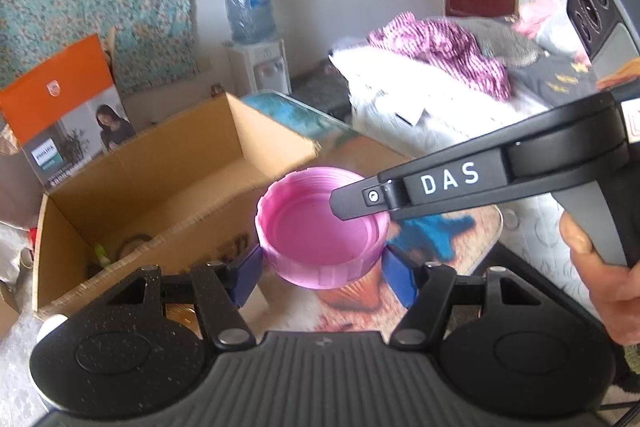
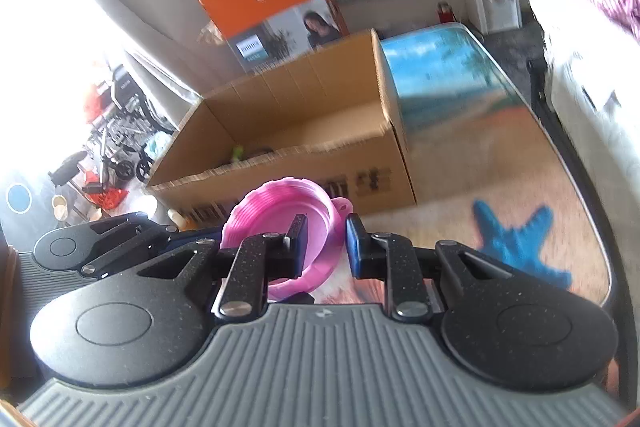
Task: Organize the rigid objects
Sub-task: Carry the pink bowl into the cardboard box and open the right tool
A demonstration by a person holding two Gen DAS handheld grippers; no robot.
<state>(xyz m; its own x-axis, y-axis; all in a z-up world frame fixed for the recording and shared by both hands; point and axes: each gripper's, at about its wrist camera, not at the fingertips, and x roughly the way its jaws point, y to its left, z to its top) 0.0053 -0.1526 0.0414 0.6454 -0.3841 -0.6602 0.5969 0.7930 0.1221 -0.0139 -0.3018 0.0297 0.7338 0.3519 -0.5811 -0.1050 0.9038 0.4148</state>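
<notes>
Pink lid held by both your grippers, in the air in front of the cardboard box.
Your left gripper clamps its sides between blue pads; your right gripper pinches its rim, jaws nearly shut.

The wall of a pink lid is clamped by the right tool; an open cardboard box is positioned beyond on the counter.
</notes>
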